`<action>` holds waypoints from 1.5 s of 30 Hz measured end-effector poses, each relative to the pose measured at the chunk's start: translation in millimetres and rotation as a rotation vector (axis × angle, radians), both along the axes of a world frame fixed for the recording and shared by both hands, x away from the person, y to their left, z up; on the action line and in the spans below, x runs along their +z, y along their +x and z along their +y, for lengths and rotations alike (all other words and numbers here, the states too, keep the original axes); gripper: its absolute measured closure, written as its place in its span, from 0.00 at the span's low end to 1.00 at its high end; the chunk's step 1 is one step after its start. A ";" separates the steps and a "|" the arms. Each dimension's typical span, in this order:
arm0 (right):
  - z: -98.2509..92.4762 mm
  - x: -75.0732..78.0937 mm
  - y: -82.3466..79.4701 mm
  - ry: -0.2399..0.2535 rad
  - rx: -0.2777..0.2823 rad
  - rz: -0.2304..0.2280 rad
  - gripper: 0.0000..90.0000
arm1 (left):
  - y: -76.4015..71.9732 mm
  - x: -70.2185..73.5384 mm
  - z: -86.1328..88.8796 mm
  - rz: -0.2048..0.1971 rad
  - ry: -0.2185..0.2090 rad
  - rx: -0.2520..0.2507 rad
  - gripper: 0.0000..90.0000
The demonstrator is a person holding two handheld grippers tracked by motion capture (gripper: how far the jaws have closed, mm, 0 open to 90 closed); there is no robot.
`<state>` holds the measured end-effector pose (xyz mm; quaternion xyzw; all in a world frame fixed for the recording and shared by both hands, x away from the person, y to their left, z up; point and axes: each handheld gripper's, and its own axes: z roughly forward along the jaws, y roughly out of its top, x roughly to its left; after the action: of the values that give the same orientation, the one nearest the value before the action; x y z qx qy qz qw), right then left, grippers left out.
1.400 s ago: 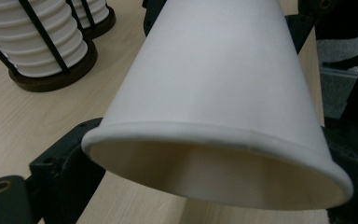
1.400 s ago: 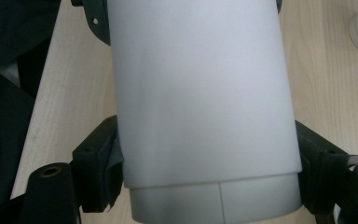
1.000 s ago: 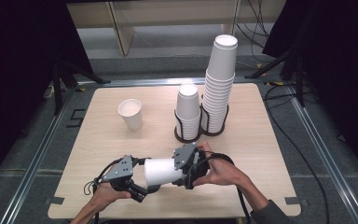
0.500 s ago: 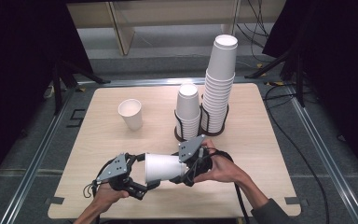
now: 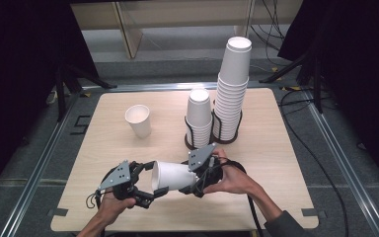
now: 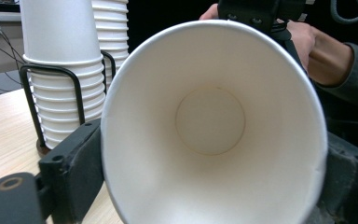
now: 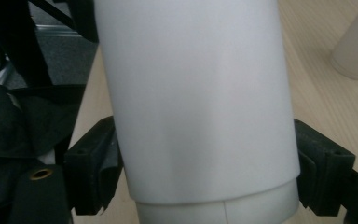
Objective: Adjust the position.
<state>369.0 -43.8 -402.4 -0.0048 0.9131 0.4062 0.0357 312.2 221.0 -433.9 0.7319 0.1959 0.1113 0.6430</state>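
A white paper cup (image 5: pixel 175 176) lies on its side in the air above the table's near edge, held between both grippers. My left gripper (image 5: pixel 154 180) has its jaws on either side of the cup's rim. They have just been closing with the cup between them. In the left gripper view the cup's open mouth (image 6: pixel 209 116) faces the camera, and the left gripper (image 6: pixel 212 177) presses the rim from both sides. My right gripper (image 5: pixel 193 178) is shut on the cup's base end. The right gripper view shows the right gripper (image 7: pixel 207 163) clamping the cup's wall (image 7: pixel 196 93).
A single paper cup (image 5: pixel 138 120) stands upright at the table's middle left. A short cup stack (image 5: pixel 199 116) and a tall cup stack (image 5: pixel 233 89) sit in black wire holders at the back centre. Bare wooden table (image 5: pixel 286 163) lies to the right, with cables beyond its edge.
The left gripper's jaws, wider before, have closed in on the cup's rim. The cup and both hands have barely shifted.
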 end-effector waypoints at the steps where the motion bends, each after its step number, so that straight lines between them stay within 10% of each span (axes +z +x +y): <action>1: 0.3 -0.3 -0.7 -0.012 -0.010 0.003 0.21 | 0.4 0.2 0.2 -0.002 0.015 0.003 0.12; 17: 5.4 12.7 -23.2 -0.087 -0.102 -0.167 0.18 | -2.8 8.9 -5.6 0.094 0.132 0.107 0.13; 34: 28.3 -6.2 -28.1 -0.170 -0.081 -0.225 0.23 | -5.6 9.1 -11.5 0.113 0.155 0.098 0.10; 45: 15.8 -2.7 -20.2 -0.007 -0.098 -0.162 0.25 | -3.6 9.1 -4.9 0.099 -0.002 0.121 0.07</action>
<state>348.8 -28.0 -405.0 0.0069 0.9078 0.3989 0.1291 308.6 216.0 -424.8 0.7227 0.2714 0.1132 0.6255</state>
